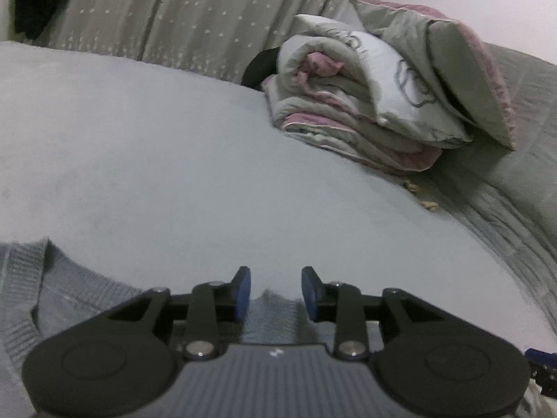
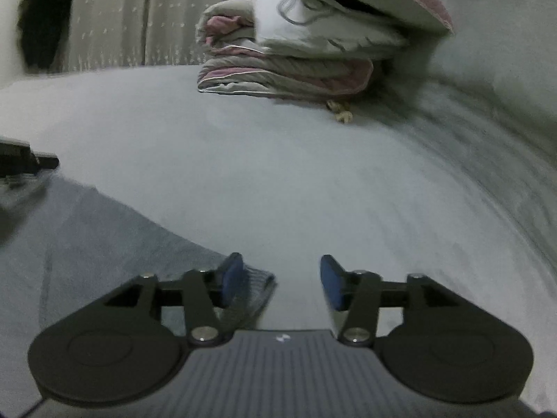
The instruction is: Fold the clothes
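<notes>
A grey-blue knit sweater (image 1: 69, 299) lies flat on the pale bed sheet (image 1: 174, 156), its ribbed collar at the lower left of the left wrist view. My left gripper (image 1: 275, 292) is open just above the sweater's edge, with a bit of knit showing between the blue pads. In the right wrist view the sweater (image 2: 104, 237) spreads at the lower left. My right gripper (image 2: 282, 278) is open, and a ribbed cuff or hem corner (image 2: 259, 284) lies by its left pad. Neither gripper holds anything.
A stack of folded quilts and a pillow (image 1: 383, 104) sits at the far right of the bed, also seen in the right wrist view (image 2: 296, 48). A grey patterned curtain (image 1: 174, 17) hangs behind. A grey quilted cover (image 1: 504, 209) lies at right. The other gripper's body (image 2: 17, 163) shows at left.
</notes>
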A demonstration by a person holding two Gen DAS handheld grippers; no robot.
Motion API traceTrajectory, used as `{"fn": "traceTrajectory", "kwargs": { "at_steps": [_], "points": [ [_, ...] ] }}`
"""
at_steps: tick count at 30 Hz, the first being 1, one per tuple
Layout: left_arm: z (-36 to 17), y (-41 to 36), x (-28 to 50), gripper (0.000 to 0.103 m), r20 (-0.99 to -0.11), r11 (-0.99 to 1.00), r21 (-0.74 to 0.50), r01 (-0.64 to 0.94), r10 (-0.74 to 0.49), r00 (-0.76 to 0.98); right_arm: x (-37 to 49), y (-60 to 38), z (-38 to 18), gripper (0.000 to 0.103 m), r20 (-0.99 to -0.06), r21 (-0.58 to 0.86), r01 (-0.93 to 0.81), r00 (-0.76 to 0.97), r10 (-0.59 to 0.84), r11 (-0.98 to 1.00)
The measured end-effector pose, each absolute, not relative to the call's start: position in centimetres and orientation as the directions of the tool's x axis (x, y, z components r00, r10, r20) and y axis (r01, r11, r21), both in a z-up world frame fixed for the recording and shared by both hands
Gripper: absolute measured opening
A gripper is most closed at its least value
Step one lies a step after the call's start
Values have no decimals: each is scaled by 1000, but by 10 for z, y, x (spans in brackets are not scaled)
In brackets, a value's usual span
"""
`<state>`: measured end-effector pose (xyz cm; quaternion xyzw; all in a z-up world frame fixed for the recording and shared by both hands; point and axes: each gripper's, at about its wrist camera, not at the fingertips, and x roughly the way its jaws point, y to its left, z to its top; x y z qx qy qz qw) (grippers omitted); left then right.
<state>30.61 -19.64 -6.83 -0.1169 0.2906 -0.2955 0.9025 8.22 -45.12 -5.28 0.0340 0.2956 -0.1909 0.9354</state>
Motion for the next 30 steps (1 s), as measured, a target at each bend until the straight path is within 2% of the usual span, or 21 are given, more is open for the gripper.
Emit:
{"fn": "traceTrajectory", "kwargs": {
  "at_steps": [5,15,18,21,23,30],
  "points": [
    [-43,-202,282,32,-415,678,-432,594,-735,537,63,-464,-39,54,-552,62,377,785,-283,924],
    [-53,-274,198,31,-541,466,-220,857,-789,291,65,-475,-49,54,-588,142,341,784,-198,929],
    [-52,-284,178,24,-562,406,-178,896,-790,247,61,-483,-51,54,-588,239,315,800,-122,919],
    [-49,-287,165,10,-574,352,-176,919,-795,194,58,-490,-52,53,-599,349,274,801,-11,896],
    [-46,-284,151,8,-578,303,-166,939,-801,156,54,-492,-53,53,-596,393,249,802,40,885],
    [-43,-292,94,10,-587,137,-27,990,-804,95,43,-500,-46,53,-547,456,249,836,48,855]
  ]
}}
